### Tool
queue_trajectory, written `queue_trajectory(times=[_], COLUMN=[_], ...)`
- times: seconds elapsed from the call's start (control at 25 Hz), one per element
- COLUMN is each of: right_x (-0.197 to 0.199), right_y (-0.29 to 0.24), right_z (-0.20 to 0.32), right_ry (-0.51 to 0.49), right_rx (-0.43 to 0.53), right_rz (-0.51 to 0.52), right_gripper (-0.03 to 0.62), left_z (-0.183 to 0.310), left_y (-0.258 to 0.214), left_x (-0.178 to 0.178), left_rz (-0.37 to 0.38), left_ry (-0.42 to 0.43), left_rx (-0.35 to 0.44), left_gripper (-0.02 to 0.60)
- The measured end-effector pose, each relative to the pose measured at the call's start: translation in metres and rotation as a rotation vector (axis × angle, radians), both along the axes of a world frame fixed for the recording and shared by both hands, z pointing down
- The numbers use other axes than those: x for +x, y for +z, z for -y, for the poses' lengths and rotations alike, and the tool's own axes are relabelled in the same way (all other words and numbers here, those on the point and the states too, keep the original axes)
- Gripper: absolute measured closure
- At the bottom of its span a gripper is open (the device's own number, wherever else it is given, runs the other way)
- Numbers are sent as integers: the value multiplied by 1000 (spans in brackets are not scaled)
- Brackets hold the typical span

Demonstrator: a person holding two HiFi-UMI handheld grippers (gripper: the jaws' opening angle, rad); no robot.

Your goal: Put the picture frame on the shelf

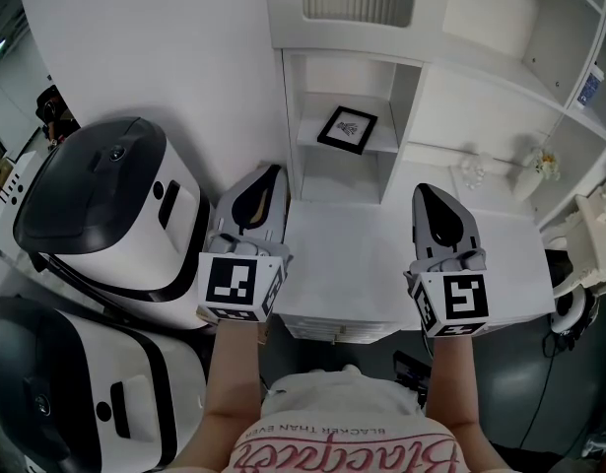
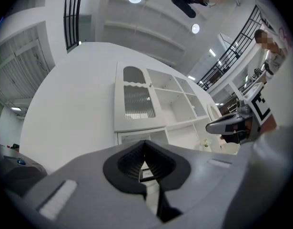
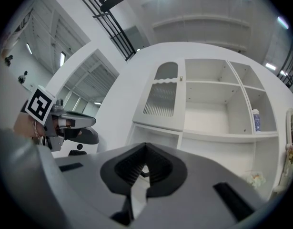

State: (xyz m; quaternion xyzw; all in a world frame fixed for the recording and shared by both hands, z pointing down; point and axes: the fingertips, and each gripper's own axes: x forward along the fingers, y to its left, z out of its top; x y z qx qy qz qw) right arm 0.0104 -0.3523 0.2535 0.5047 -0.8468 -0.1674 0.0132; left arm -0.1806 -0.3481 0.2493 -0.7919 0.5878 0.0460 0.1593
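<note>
A black picture frame [image 1: 347,129] with a white mat leans on the middle board of a narrow open shelf [image 1: 307,148] in the white wall unit, seen in the head view. My left gripper [image 1: 271,173] is raised in front of the unit, left of and below the frame, jaws closed with nothing between them. My right gripper [image 1: 425,191] hovers over the white desk [image 1: 362,274], right of the shelf, also closed and empty. In the left gripper view the left gripper [image 2: 145,143] points at the wall unit [image 2: 151,104]; the right gripper [image 3: 145,146] faces it as well.
Two large white-and-black machines [image 1: 105,215] [image 1: 66,392] stand at the left. A small vase of flowers [image 1: 534,175] and a glass ornament [image 1: 470,170] sit at the desk's back right. A bottle [image 1: 590,85] stands on a right-hand shelf. Headphones [image 1: 569,313] lie lower right.
</note>
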Motion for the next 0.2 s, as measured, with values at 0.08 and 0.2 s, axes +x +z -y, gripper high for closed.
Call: queue_trajectory(times=[0.08, 0.2], right_x=[0, 0], right_y=[0, 0], right_z=[1, 2], right_ry=[-1, -3], right_rx=[1, 2], right_rz=[-4, -5], right_gripper=[588, 588], left_z=[1, 3], left_y=[1, 1], left_x=[1, 3], left_rz=[2, 6], left_ry=[1, 3], left_rx=[0, 0], left_gripper=[571, 572])
